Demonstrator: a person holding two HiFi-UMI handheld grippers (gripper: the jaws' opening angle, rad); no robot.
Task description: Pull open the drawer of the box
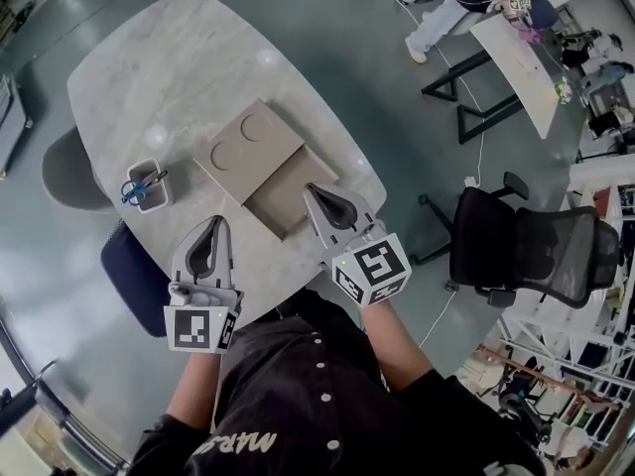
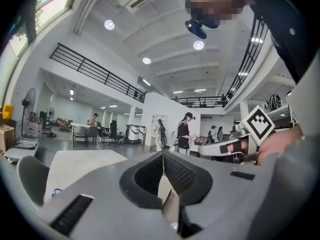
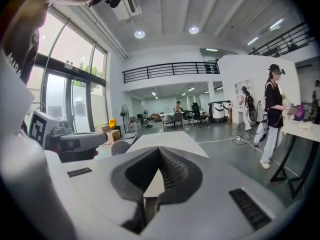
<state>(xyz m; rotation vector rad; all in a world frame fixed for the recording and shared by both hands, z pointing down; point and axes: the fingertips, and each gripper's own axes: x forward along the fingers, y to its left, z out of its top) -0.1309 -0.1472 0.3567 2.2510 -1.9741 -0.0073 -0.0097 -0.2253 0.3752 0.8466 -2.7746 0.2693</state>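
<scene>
Lying on the marble table [image 1: 149,77], the flat tan box [image 1: 248,145] appears to have its drawer [image 1: 283,208] slid out toward the person. It is probably light, stiff board, best held at the drawer's front lip. The left gripper [image 1: 220,222] and right gripper [image 1: 311,189] both have their jaws pressed together, empty.

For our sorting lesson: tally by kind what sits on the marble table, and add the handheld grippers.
Box with drawer: 1
Small bin: 1
Blue scissors: 1
Grippers: 2 (left gripper, right gripper)
Total: 5
</scene>
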